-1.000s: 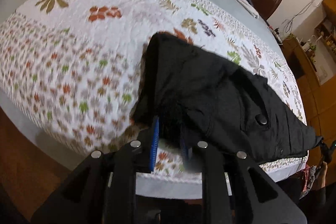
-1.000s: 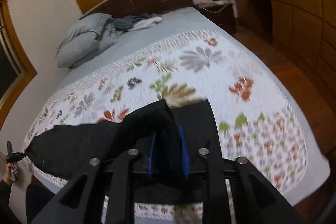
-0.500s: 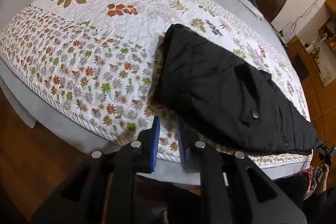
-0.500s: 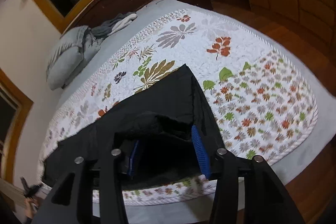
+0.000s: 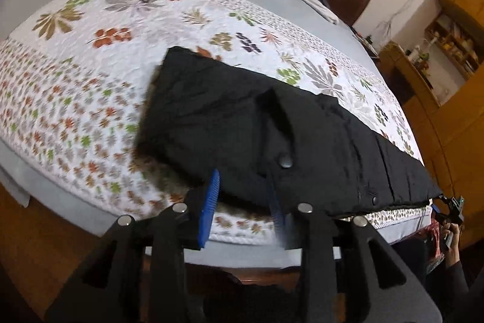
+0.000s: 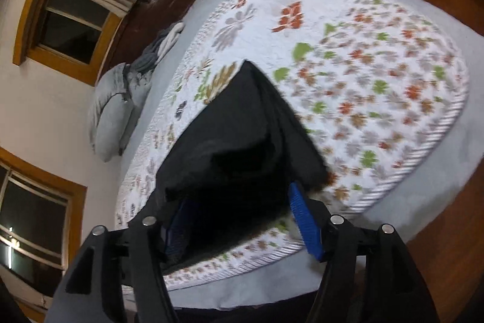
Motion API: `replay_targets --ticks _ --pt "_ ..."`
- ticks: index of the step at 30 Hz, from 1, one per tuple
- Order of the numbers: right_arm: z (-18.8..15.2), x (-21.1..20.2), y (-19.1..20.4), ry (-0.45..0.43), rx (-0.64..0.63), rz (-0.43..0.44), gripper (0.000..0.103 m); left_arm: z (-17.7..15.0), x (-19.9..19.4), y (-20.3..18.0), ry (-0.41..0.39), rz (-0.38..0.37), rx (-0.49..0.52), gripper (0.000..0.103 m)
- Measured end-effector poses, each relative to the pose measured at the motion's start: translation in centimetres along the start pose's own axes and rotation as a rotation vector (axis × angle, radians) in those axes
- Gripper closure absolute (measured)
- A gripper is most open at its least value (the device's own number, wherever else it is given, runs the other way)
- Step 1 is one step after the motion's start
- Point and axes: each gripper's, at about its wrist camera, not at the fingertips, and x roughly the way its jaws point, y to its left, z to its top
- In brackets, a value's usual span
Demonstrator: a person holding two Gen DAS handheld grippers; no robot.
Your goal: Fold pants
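Left tongs (image 5: 242, 202) opening, tilted down over black pants (image 5: 248, 123).

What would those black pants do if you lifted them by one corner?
Probably droop: the black pants lie limp in soft folds, layers overlapping, on the quilt. They look thick, perhaps padded, so likely somewhat heavy for cloth. Pushed, they would likely bunch up rather than slide, since the quilt is textured.
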Motion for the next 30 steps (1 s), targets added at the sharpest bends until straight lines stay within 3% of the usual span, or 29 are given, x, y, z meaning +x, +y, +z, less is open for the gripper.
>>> replay_targets --ticks 2,7,10,13,14,16,17,18,19,21,23,28,30 --pt "-0.5 -0.9 -0.6 -0.015 0.024 0.024 0.038 0.3 0.6 -0.5 0.008 0.004 0.013 0.063" --pt "-1.6 -1.3 -1.2 -0.023 0.108 0.215 0.030 1.2 3.0 -0.8 0.028 0.007 0.003 0.062" --pt "-0.9 0.4 -0.8 -0.018 0.121 0.217 0.028 1.4 4.6 -1.3 0.042 0.020 0.017 0.050" --pt "0.2 2.2 -0.7 -0.013 0.140 0.236 0.029 1.6 7.2 -0.4 0.112 0.068 -0.015 0.052" --pt "0.7 2.8 -0.4 -0.018 0.133 0.236 0.032 1.5 7.7 0.0 0.127 0.076 -0.037 0.055" --pt "1.9 4.3 0.6 -0.010 0.102 0.203 0.055 1.7 8.8 1.1 0.158 0.095 -0.110 0.068" --pt "2.5 5.2 1.7 0.001 0.063 0.177 0.075 1.8 9.1 1.7 0.167 0.098 -0.145 0.072" --pt "3.2 5.8 3.3 0.000 0.001 0.148 0.083 1.9 9.3 2.2 0.175 0.113 -0.172 0.081" --pt "3.6 5.9 4.8 -0.014 -0.056 0.139 0.085 2.0 9.5 2.5 0.184 0.138 -0.173 0.097" --pt "4.0 4.7 8.3 -0.080 -0.187 0.191 0.090 1.9 9.7 2.4 0.195 0.197 -0.131 0.101" --pt "4.0 4.2 8.8 -0.118 -0.202 0.215 0.090 1.9 9.8 2.4 0.193 0.203 -0.129 0.101" --pt "2.4 8.0 1.2 -0.015 -0.008 0.063 0.090 2.1 10.7 1.1 0.192 0.290 -0.073 0.101" --pt "2.0 7.9 -0.4 -0.007 0.052 0.100 0.092 2.4 10.7 0.9 0.196 0.307 -0.068 0.101"
